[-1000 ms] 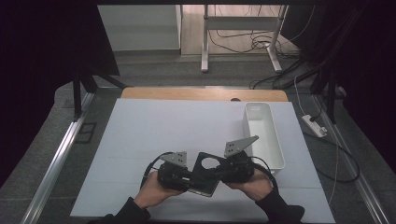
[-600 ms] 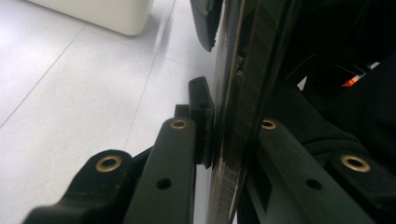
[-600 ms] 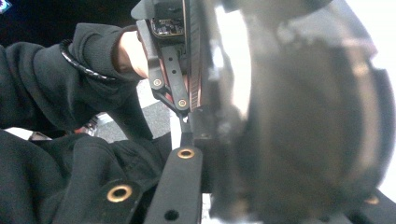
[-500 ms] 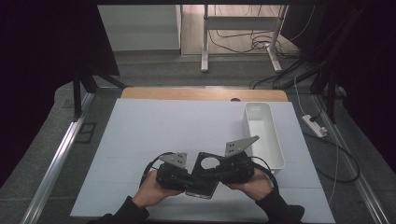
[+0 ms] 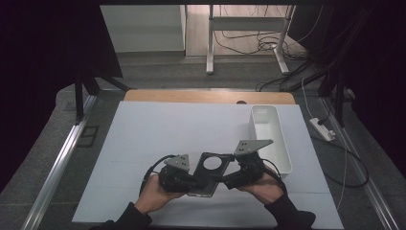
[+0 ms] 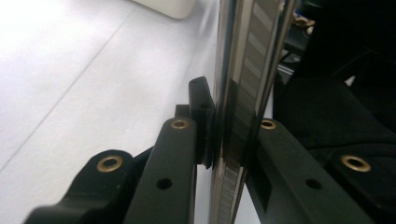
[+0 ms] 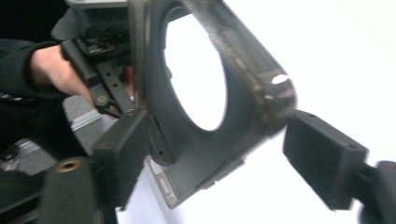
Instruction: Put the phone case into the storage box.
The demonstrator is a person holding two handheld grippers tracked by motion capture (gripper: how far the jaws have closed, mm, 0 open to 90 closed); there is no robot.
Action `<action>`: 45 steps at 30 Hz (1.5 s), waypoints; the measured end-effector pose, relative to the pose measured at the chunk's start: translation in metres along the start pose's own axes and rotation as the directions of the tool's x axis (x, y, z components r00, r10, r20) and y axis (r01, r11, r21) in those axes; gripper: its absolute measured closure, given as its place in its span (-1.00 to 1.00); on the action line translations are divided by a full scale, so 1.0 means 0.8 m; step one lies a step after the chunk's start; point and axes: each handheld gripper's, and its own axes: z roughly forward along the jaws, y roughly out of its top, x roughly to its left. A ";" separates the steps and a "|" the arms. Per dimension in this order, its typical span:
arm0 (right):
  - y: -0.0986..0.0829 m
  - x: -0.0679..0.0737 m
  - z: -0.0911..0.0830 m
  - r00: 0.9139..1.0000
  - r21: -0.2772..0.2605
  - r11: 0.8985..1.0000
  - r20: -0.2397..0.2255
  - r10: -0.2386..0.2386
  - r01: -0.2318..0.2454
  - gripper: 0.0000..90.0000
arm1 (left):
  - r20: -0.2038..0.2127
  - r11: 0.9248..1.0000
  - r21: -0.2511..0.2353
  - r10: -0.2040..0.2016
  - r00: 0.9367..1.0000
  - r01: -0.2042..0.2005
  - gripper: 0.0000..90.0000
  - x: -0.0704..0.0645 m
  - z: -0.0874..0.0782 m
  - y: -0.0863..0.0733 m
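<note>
A dark flat plate point(image 5: 203, 185) with a round hole is held up over the near part of the white table point(image 5: 163, 129). My left gripper point(image 5: 191, 181) is shut on the plate's left edge. In the left gripper view the plate point(image 6: 243, 93) stands edge-on, pinched between the two jaws of that gripper point(image 6: 229, 135). My right gripper point(image 5: 225, 179) is at the plate's right side. In the right gripper view its jaws point(image 7: 222, 158) stand wide apart on either side of the plate point(image 7: 261, 88), and the picture is blurred. A hand holds each gripper.
A long white bin point(image 5: 280, 139) stands at the table's right side, just beyond my right gripper; its corner point(image 6: 168, 4) shows in the left gripper view. A wooden strip point(image 5: 191, 96) runs along the table's far edge. Cables lie on the floor beyond.
The plate's far end has tipped up a little between the grippers. Both hands have stayed almost where they were.
</note>
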 end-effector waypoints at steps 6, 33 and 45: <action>0.002 -0.002 -0.006 0.997 -0.011 1.000 0.080 0.015 -0.014 -0.94 | -0.069 0.999 -0.008 -0.035 0.997 0.035 0.89 -0.001 -0.003 -0.001; 0.011 -0.009 -0.021 0.980 -0.026 1.000 0.197 0.009 -0.004 -1.00 | -0.142 0.995 0.014 -0.091 0.986 0.094 0.89 0.000 -0.002 -0.004; 0.026 -0.006 -0.020 0.970 -0.020 1.000 0.245 0.005 -0.001 -0.59 | -0.127 0.994 0.006 -0.107 0.986 0.109 0.89 -0.001 -0.001 -0.004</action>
